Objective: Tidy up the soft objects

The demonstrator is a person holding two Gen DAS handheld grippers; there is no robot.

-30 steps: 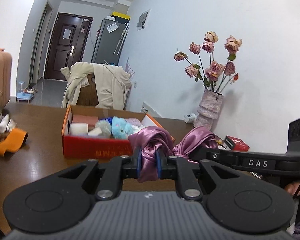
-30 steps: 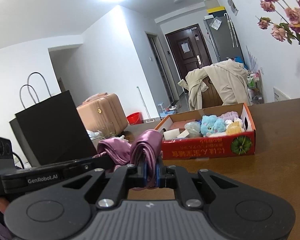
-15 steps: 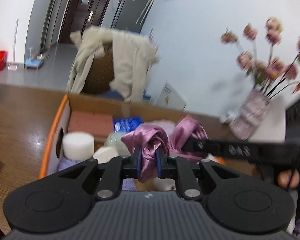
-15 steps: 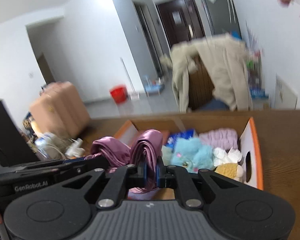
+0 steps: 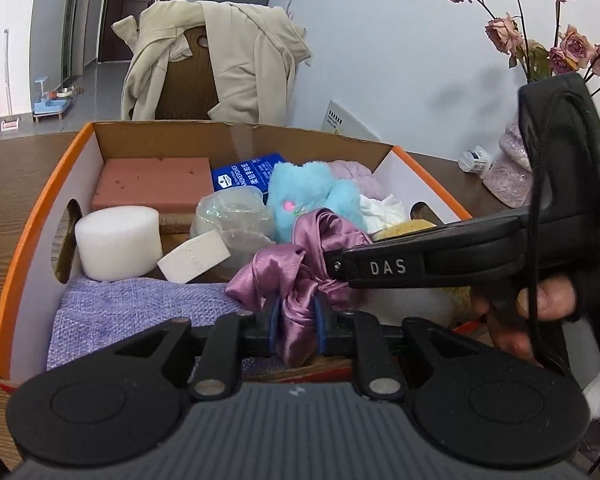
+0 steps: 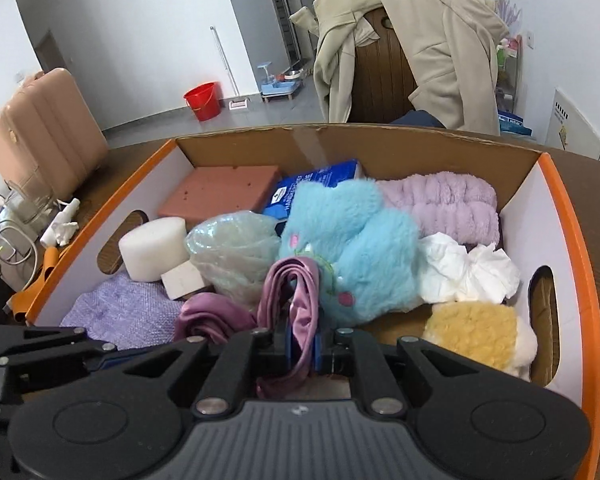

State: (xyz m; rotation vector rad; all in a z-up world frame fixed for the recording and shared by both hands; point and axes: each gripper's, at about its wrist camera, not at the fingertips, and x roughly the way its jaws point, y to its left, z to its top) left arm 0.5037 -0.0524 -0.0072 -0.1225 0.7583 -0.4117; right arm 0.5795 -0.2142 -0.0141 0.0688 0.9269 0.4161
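Closest to both cameras, a crumpled, glossy mauve satin cloth (image 5: 296,276) is pinched from two sides: the left gripper (image 5: 297,316) has its blue-padded fingers (image 5: 275,312) closed narrowly on one fold, and the right gripper (image 6: 302,344) clamps another fold (image 6: 296,300) just as tightly. The cloth hangs over the near end of the orange-rimmed cardboard box (image 5: 32,216), above a flat lilac woven cloth (image 5: 136,304) on the box floor. To finish this placement well, I would lower both folds together onto the lilac cloth and release both ends at once, since satin is slippery and would likely slide or drape over the near wall if one side let go first. Beyond it sit a smooth white foam cylinder (image 5: 118,242), a white foam wedge (image 5: 194,260) and a crinkly translucent plastic bundle (image 6: 232,256). Next comes a shaggy sky-blue plush toy (image 6: 356,248), with crumpled white tissue (image 6: 468,268) and a woolly yellow pad (image 6: 476,332) to its right. Against the far wall lie a porous pink sponge block (image 5: 154,182), a blue printed packet (image 5: 244,172) and a ribbed lavender fleece roll (image 6: 444,204).
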